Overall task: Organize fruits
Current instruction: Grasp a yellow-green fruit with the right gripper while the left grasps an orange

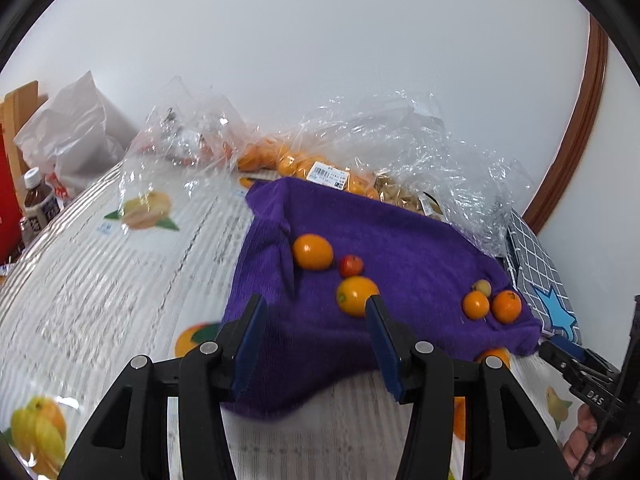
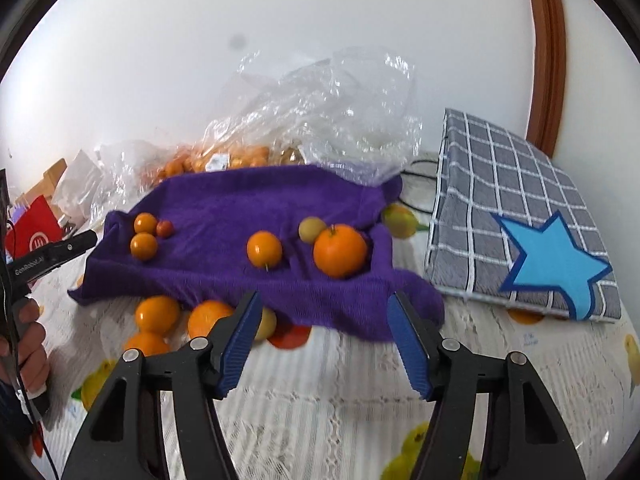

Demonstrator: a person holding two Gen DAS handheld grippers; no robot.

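Both cams sit low over the table, looking forward between their own blue pads toward the wall. The left wrist view comes in from the left edge of the purple towel (image 1: pixel 384 248), close up. The right wrist view faces it from the front. Both share the towel and the plastic bags (image 2: pixel 320 112) behind it.

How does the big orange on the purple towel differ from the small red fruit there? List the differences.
Size: the big orange is far larger than the red fruit.
Colour: the big orange is orange with a green stem; the red fruit is red.
Place: in the right wrist view the big orange lies near the towel's right end beside a pale fruit; the red fruit lies near the left end against two small oranges.
Both are round and rest on the towel, ungripped.
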